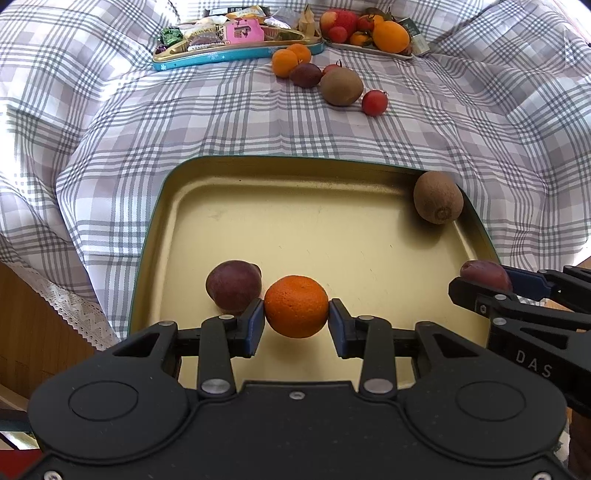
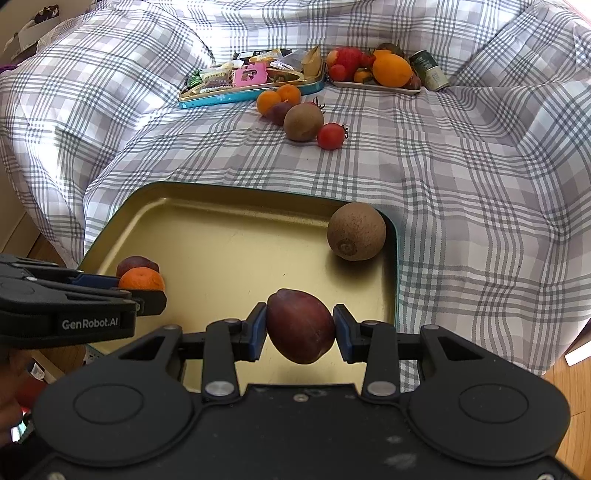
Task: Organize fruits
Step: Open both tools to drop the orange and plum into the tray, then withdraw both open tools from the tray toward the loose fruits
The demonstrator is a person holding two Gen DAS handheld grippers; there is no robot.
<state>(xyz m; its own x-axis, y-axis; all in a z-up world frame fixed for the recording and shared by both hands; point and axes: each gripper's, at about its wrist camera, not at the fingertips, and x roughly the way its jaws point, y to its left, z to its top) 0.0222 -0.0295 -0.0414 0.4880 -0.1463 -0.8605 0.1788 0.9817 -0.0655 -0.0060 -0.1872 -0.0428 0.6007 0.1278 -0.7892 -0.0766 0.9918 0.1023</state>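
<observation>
A gold tray [image 1: 295, 229] with a teal rim lies on the checked cloth. My left gripper [image 1: 296, 319] is shut on a mandarin [image 1: 295, 301], held low over the tray's near left part. Just behind its left finger a dark plum [image 1: 233, 286] rests in the tray. My right gripper [image 2: 300, 328] is shut on another dark plum [image 2: 301, 325] over the near right part of the tray [image 2: 229, 236]. A brown kiwi [image 2: 356, 230] lies in the tray's far right corner. In the right wrist view, the left gripper [image 2: 147, 290] with its mandarin [image 2: 141, 278] shows at the left.
Loose fruit lies farther back on the cloth: two mandarins [image 1: 290, 59], a plum [image 1: 306, 75], a kiwi [image 1: 341, 86] and cherry tomatoes [image 1: 374, 103]. Behind them stand a teal tin of snacks [image 1: 229, 48], a white plate of fruit [image 1: 369, 31] and a can [image 2: 430, 70].
</observation>
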